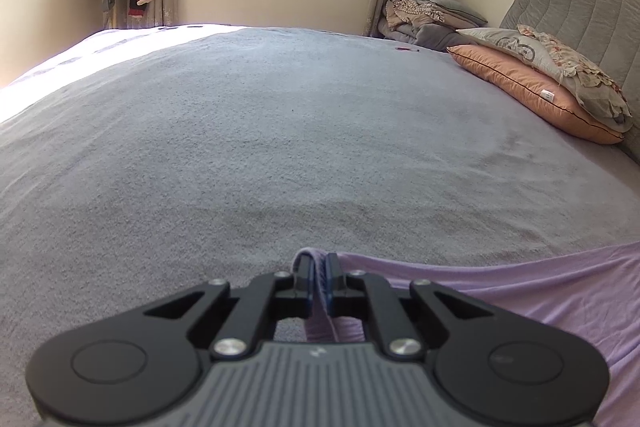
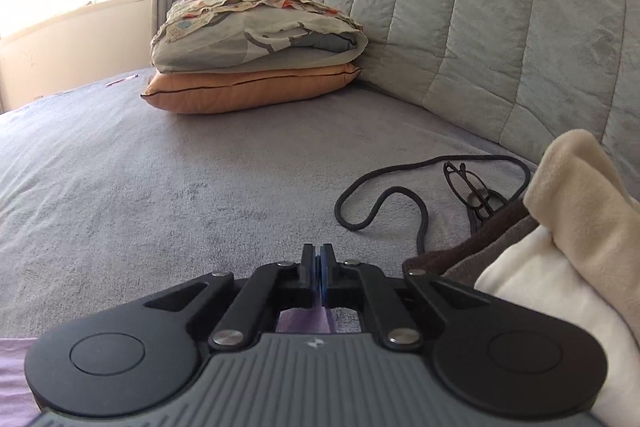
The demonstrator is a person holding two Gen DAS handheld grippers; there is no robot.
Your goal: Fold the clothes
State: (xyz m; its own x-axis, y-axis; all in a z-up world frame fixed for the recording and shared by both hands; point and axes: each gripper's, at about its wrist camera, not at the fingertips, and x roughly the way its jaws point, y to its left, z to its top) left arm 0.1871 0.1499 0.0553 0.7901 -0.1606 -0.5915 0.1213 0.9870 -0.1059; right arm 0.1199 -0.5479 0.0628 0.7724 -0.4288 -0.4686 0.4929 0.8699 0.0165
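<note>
On fuzzy grey bedspread: both hand-held grippers pinch thin lilac cloth, right apparently.

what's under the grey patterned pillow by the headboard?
The grey patterned pillow lies on a flat orange pillow with dark piping, which rests on the grey fleece bedspread. Whether anything lies between or beneath the two pillows is covered.
</note>
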